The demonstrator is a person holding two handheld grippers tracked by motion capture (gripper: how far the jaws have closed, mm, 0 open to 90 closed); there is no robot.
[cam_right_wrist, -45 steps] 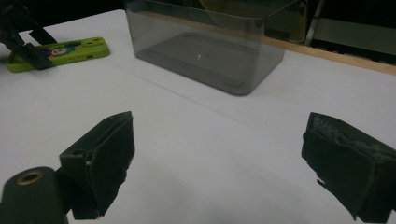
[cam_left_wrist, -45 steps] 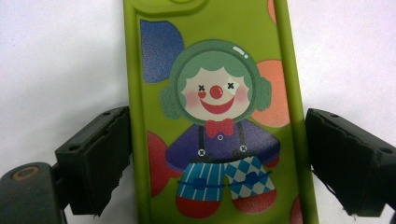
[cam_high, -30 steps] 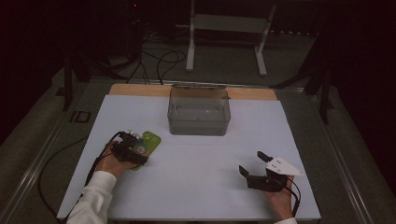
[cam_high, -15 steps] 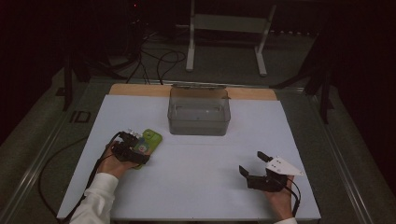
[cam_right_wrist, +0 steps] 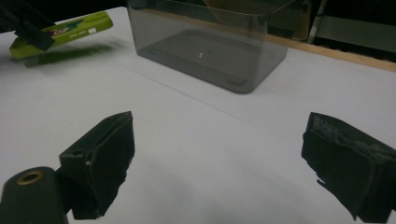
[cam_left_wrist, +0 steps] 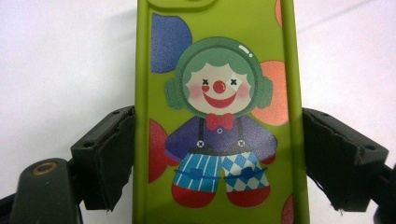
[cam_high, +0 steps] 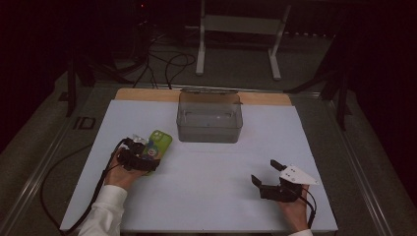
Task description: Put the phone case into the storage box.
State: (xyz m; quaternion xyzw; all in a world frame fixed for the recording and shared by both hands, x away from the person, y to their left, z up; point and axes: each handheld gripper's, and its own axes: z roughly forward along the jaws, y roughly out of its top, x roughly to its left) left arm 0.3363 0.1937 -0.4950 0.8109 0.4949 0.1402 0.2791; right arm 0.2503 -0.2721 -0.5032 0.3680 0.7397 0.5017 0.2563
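A lime-green phone (cam_left_wrist: 219, 116) with a cartoon clown on its back sits between the jaws of my left gripper (cam_left_wrist: 219, 158), and both pads press on its long edges. From above, the left gripper (cam_high: 145, 153) holds the phone (cam_high: 160, 141) at the left of the white table. In the right gripper view the phone (cam_right_wrist: 65, 30) hangs tilted a little above the surface, with its shadow beneath. My right gripper (cam_high: 264, 172) rests near the front right, open with nothing between its pads (cam_right_wrist: 102, 158).
A clear, smoky plastic box (cam_high: 210, 118) stands open-topped at the back middle of the white table sheet (cam_high: 206, 191); in the right gripper view the box (cam_right_wrist: 210, 46) looks bare inside. A wooden strip runs along the far edge. Cables and a stand lie on the dark floor beyond.
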